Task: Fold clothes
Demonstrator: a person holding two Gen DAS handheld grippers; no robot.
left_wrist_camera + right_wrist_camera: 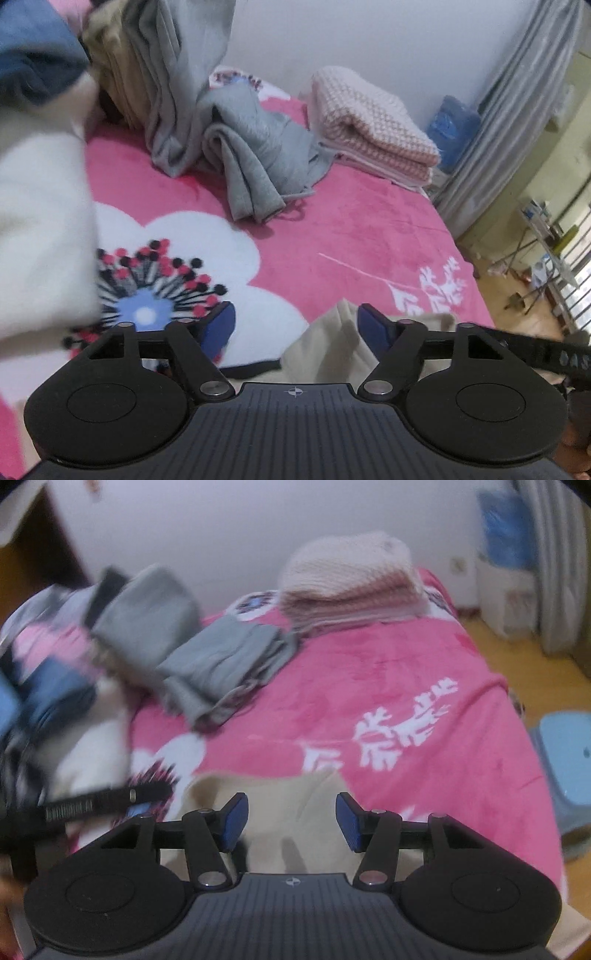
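Left wrist view shows the left gripper (297, 325) with its blue fingers (221, 325) standing apart, nothing pinched between them; a peak of the cream garment (325, 347) rises into the gap without either pad pressing on it. Right wrist view shows the right gripper (291, 821) the same way: fingers (349, 821) apart, hovering over the cream garment (273, 801), which lies flat beneath the gap. Neither tool holds cloth at this moment. Both point down at this piece, so it is probably the one in hand, and the open fingers suit a fresh grasp at an edge or corner.

That garment sits at the near edge of the bed (351, 229), on a pink blanket with a large white flower. It looks soft and plain, pale beige, partly spread, with one raised fold and a dark trim along an edge.

Further out, a grey garment (255, 166) lies loosely bunched mid-bed, seemingly not yet folded. Behind it, a pink-and-white checked blanket (373, 125) sits neatly folded by the wall, likely set out of the way. To the left, a blurred heap of white and blue clothes (55, 701) waits its turn.
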